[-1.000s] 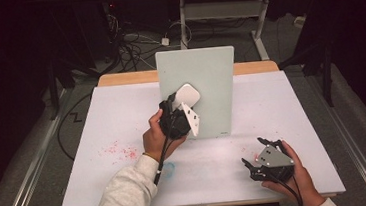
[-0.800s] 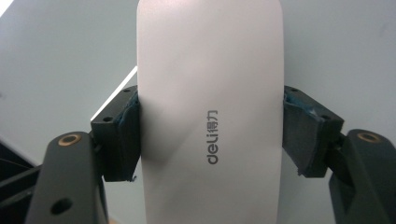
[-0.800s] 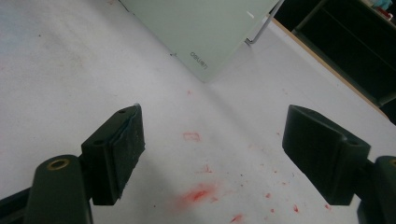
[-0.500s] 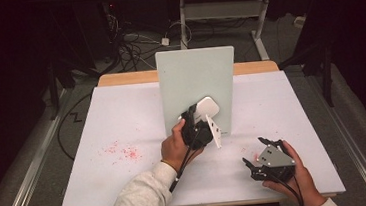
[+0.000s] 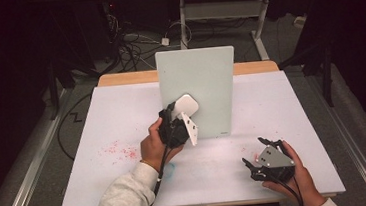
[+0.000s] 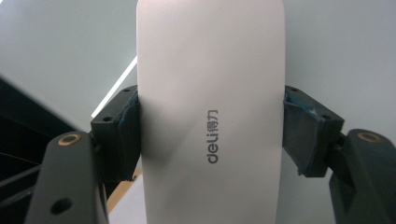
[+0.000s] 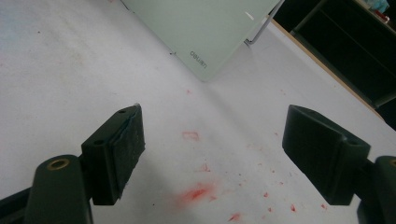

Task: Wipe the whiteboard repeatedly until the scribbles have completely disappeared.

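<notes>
White eraser [image 6: 210, 112] clamped in left gripper [image 5: 178, 118] sits against the upright board [image 5: 204, 76] at its 7 o'clock, so press flat and wipe evenly; right gripper [image 5: 266, 161], jaws spread and empty, rests on table [image 5: 97, 120] at 4 o'clock.

eraser [image 6: 210, 107]: smooth white plastic, soft satin sheen
board [image 5: 204, 81]: pale green, glossy, glass-like
table [image 5: 122, 123]: matt white top, red smears at 7 o'clock; wood edge
fingers [image 7: 322, 151]: matt black plastic
</notes>
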